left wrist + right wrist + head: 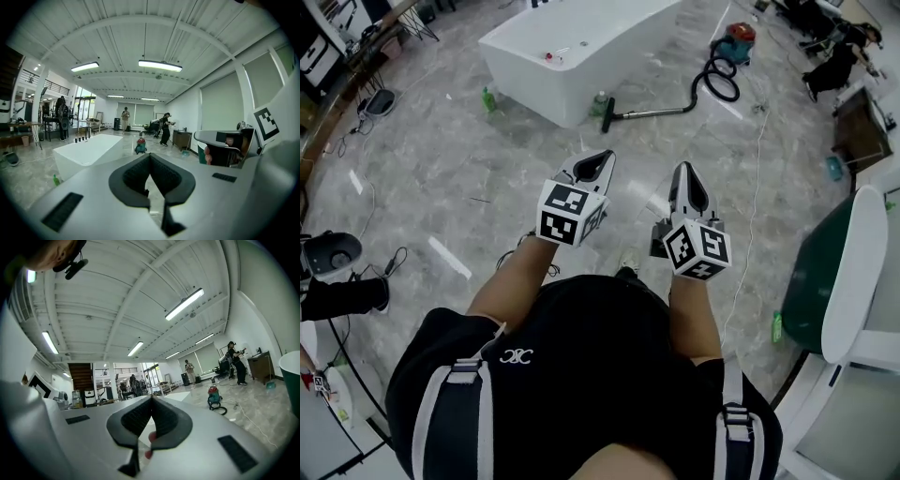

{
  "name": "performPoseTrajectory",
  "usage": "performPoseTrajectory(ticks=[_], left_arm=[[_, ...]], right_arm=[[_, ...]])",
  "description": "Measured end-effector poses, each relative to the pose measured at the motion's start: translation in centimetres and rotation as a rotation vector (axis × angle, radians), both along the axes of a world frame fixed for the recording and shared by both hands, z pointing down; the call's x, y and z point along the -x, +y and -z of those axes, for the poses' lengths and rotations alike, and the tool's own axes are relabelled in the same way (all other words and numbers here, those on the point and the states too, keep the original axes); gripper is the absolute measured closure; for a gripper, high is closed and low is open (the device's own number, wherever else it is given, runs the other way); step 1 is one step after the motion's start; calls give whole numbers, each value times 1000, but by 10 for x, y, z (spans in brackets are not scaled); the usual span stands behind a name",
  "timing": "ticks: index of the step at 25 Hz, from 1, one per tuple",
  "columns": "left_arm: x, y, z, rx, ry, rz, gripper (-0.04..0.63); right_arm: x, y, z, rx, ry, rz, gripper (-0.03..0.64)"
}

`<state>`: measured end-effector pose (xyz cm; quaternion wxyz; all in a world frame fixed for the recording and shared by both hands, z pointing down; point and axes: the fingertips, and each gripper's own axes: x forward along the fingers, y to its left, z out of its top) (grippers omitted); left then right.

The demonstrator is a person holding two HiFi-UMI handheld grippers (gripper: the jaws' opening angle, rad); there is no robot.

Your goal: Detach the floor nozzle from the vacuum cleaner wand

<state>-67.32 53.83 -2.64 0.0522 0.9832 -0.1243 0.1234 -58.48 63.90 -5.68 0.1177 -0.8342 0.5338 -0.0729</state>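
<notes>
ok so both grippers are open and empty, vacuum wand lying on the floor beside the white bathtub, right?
Not open: both are shut. The left gripper view shows the left gripper with jaws together and empty; the right gripper view shows the same for the right gripper. The vacuum wand does lie on the floor beside the white bathtub.

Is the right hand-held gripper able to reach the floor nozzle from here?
Probably not: the floor nozzle lies far off by the bathtub; the right hand-held gripper, shut, is near the body.
</notes>
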Motion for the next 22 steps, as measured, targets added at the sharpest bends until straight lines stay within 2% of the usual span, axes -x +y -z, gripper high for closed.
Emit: performPoseTrajectory(ticks=[7, 11, 16, 22], left_arm=[[-106, -16, 8, 2, -9, 21, 594], [-167, -22, 11, 12, 6, 24, 594], [-225, -19, 2, 2, 25, 40, 594], [-263, -24, -12, 9, -1, 29, 594]], right_arm=[[-117, -19, 8, -3, -35, 11, 612], [-170, -17, 7, 24, -1, 5, 612], [-219, -12, -10, 51, 10, 12, 612], [-249, -25, -27, 75, -19, 37, 612]])
